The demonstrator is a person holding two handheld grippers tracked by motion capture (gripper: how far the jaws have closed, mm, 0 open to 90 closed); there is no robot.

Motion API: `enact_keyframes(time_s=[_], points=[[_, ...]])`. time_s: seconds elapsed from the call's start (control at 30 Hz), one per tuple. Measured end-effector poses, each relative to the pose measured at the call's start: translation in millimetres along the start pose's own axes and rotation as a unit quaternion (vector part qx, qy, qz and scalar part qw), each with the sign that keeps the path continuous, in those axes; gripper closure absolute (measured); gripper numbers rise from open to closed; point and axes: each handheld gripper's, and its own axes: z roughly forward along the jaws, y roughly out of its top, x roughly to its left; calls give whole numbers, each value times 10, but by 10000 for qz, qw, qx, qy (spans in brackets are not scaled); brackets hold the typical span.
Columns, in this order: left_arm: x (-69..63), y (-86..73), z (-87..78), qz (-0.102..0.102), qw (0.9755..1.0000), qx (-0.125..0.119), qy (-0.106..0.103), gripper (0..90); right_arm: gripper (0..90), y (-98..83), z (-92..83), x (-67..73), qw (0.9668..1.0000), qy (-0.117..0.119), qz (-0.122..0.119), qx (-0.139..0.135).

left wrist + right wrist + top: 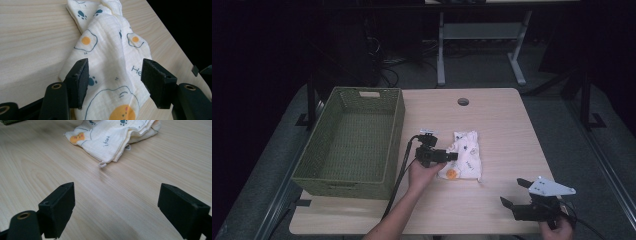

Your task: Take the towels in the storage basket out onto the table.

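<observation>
Cloth [466, 155]: folded, on the table [497, 120] right of the basket; I judge it light, limp, easily unfolded.
Grip: I'd pinch the stacked edge.
Left gripper [115, 82]: jaws spread over cloth, not pinching.
Right gripper [116, 207]: jaws wide, well apart.
Basket [393, 135]: green, empty.

Bare table [502, 125] lay open right of the folded cloth [466, 155] and between it and the right gripper [518, 192] near the front edge. On the left, the green woven basket [349, 142] walled off that side, its rim standing just beside the left gripper [454, 156].
</observation>
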Motion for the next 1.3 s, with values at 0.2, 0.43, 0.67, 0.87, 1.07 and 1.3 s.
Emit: enact_keyframes(time_s=[0.2, 0.43, 0.67, 0.87, 1.07, 1.3], points=[[-5, -57, -85, 71, 9999, -60, -39, 386, 140, -2, 33, -5, 10000, 7, 26, 49], [22, -139, -172, 162, 9998, -84, -68, 362, 140, 0, 43, 2, 10000, 14, 52, 67], [73, -235, -211, 139, 9998, -53, -156, 324, 140, 1, 48, 3, 10000, 7, 16, 75], [50, -312, -270, 239, 9996, -33, -165, 320, 140, 3, 54, 5, 10000, -5, -2, 81], [24, -397, -326, 356, 9992, -30, -152, 318, 140, 6, 56, 12, 10000, -3, -1, 99], [22, -480, -410, 416, 9988, -9, -241, 313, 140, 6, 60, 10, 9999, -5, -11, 107]])
